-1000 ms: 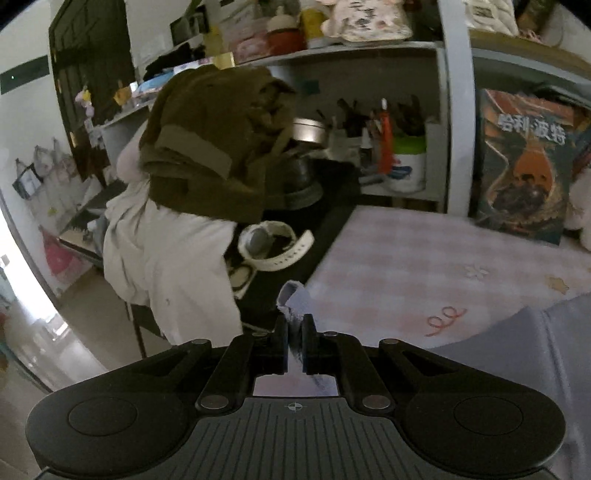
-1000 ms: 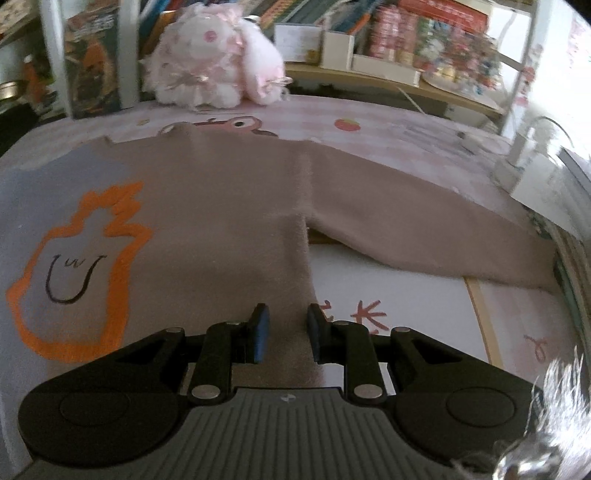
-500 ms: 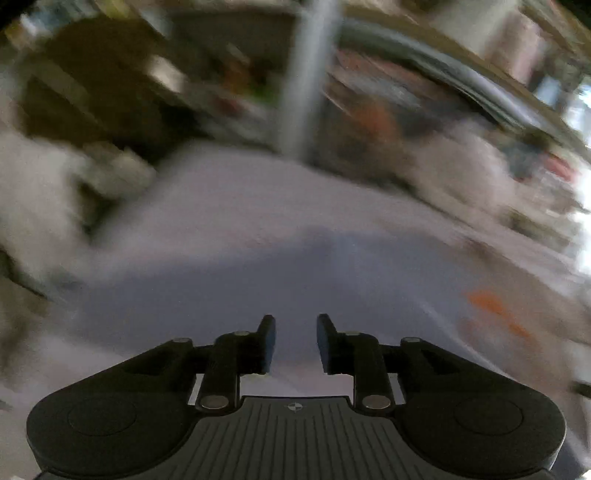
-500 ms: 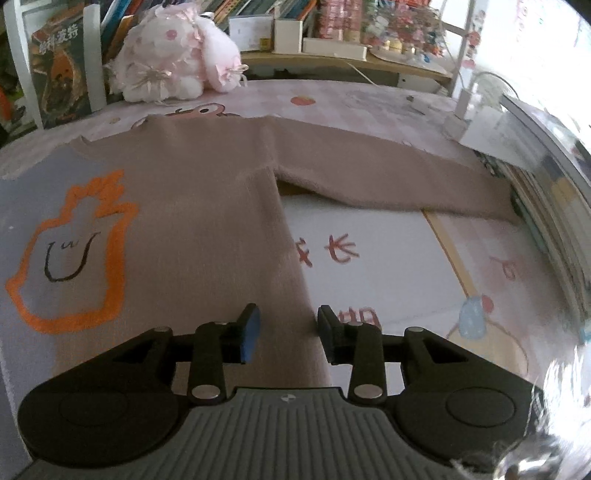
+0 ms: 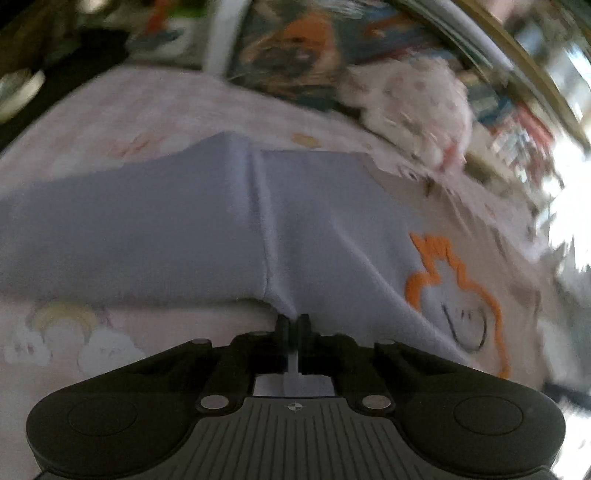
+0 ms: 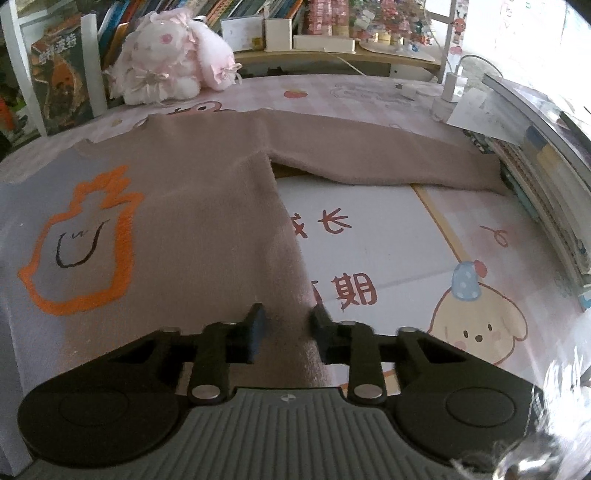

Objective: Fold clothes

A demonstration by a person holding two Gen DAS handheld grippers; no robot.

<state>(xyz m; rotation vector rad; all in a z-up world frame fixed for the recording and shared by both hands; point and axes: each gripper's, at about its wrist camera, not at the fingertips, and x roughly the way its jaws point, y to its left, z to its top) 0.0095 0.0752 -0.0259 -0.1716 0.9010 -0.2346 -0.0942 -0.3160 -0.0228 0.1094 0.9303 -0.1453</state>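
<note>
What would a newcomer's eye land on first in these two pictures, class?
Probably the orange flame outline with a smiling face on the two-tone sweater, spread flat over the pink cartoon tablecloth. Next, the fluffy pink-and-white plush toy sitting behind the sweater, against the bookshelf.

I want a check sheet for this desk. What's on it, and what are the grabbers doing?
Surface: pink cartoon mat, mostly covered.
Job's things: sweater, half lilac and half brown, spread flat, sleeves out.
Clutter: plush bunny, charger, book stack.
Grippers: left gripper jaws just closed, pinching the lilac underarm fabric; right gripper jaws closing, apart over the brown side edge.
Cables: white cord at the charger.
Surroundings: bookshelf behind.
</note>
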